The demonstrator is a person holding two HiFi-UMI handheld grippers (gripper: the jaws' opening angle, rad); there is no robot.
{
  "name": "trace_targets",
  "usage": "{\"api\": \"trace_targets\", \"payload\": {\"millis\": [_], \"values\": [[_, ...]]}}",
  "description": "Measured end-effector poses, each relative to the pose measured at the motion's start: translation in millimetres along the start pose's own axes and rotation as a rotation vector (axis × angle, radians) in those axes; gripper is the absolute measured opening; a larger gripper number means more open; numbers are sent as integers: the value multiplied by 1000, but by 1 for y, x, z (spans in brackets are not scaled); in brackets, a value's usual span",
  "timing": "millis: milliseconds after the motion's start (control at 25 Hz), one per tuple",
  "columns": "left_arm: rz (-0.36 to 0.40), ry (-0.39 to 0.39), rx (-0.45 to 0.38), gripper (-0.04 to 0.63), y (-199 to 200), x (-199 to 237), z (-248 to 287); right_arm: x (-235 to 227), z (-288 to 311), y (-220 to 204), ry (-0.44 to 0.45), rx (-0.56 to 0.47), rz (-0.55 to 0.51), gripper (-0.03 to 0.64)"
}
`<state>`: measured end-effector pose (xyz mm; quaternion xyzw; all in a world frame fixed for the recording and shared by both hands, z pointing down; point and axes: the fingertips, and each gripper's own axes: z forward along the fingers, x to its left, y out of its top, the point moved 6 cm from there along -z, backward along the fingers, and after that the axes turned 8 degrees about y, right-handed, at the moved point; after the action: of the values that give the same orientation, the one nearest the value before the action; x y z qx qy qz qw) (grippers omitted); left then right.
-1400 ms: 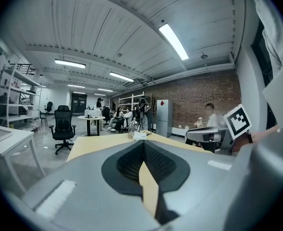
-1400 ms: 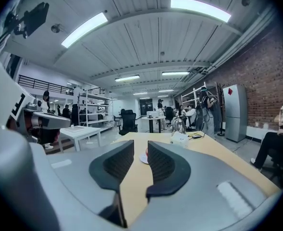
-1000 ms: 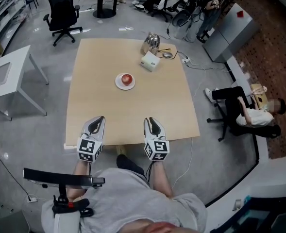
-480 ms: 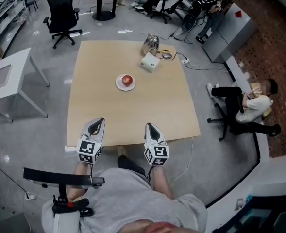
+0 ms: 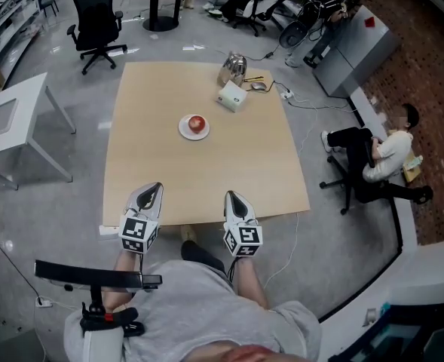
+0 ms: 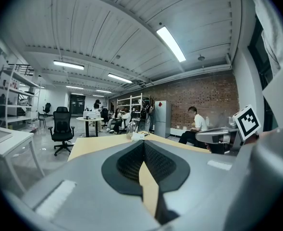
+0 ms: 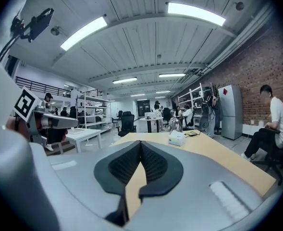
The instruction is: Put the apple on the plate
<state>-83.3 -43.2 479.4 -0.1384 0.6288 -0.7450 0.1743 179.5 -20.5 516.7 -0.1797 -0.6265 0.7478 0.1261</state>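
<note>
A red apple (image 5: 197,122) sits on a small white plate (image 5: 184,132) in the middle of the far half of the wooden table (image 5: 206,179). My left gripper (image 5: 154,188) hangs over the table's near edge, well short of the plate, with its jaws together and nothing in them. My right gripper (image 5: 231,196) is beside it at the same edge, shut and empty. In the left gripper view the left gripper (image 6: 143,143) blocks the plate, as does the right gripper (image 7: 141,144) in the right gripper view.
A white box (image 5: 233,96) and a metal kettle (image 5: 234,66) stand at the table's far right corner, with cables beside them. A white side table (image 5: 10,115) stands to the left, a black office chair (image 5: 98,17) beyond it. A person (image 5: 380,157) sits to the right.
The right gripper's jaws have closed from slightly apart to shut, and it drew back a little toward the near edge. The seated person at the right shifted. The apple and plate stayed put.
</note>
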Motion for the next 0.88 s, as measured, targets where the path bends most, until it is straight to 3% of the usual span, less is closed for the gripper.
{"api": "trace_targets", "payload": {"millis": [880], "values": [[3, 3, 8, 18, 0, -2, 4, -4, 2, -5, 8, 11, 7, 6]]}}
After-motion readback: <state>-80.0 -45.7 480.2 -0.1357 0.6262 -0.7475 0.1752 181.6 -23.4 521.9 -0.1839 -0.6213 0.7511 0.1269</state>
